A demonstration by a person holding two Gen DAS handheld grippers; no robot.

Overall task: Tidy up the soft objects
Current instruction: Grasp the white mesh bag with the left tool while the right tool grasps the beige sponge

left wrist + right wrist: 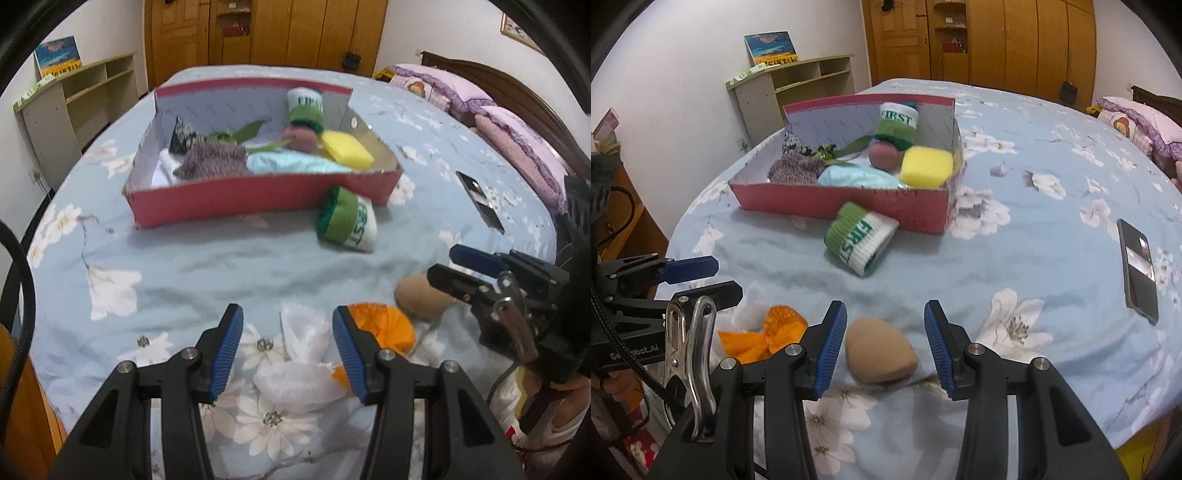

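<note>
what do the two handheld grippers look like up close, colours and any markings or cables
Both the left gripper and the right gripper are black frames with ribbed blue finger pads and silver pivot bolts. The left's side carries white lettering, a metal spring clip and a black braided cable.

Tan egg-shaped sponge (881,350) and orange-and-white cloth bow (306,350) are seen on floral bedsheet; green-and-white knitted cuff (858,242) lies against red cardboard box (798,201).

orange cloth (384,325) partly behind tool pad

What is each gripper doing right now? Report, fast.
Left gripper: open, empty, around the white cloth.
Right gripper: open, empty, around the tan sponge.
</note>
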